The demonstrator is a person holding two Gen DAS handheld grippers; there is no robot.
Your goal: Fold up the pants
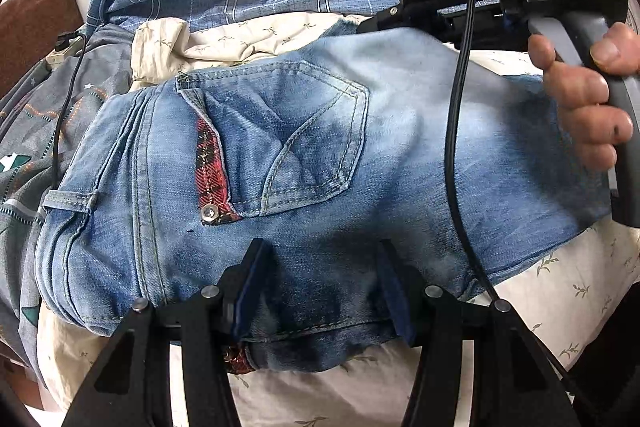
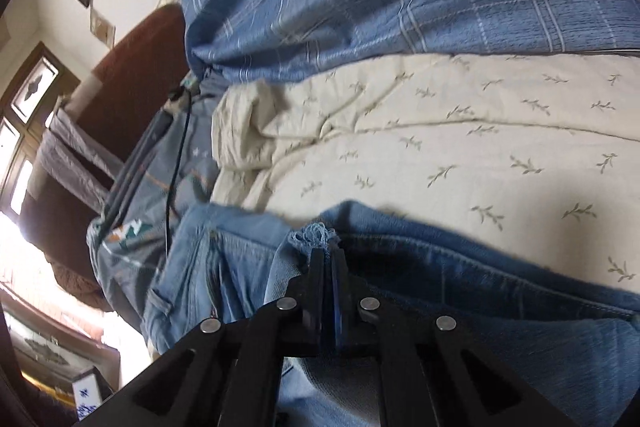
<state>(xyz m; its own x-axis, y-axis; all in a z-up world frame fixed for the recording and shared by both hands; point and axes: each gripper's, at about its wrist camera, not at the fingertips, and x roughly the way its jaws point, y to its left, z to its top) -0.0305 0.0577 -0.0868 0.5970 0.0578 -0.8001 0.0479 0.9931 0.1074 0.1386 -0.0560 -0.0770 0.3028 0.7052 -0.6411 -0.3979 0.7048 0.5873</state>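
Lying across the cream bedsheet (image 2: 460, 131), the jeans (image 1: 320, 147) are seen with their long axis running sideways, waistband to the left. A frayed edge (image 2: 316, 233) of the denim is pinched by the closed right gripper (image 2: 329, 267). The seat is straddled by the half-open left gripper (image 1: 320, 291), nothing clamped.
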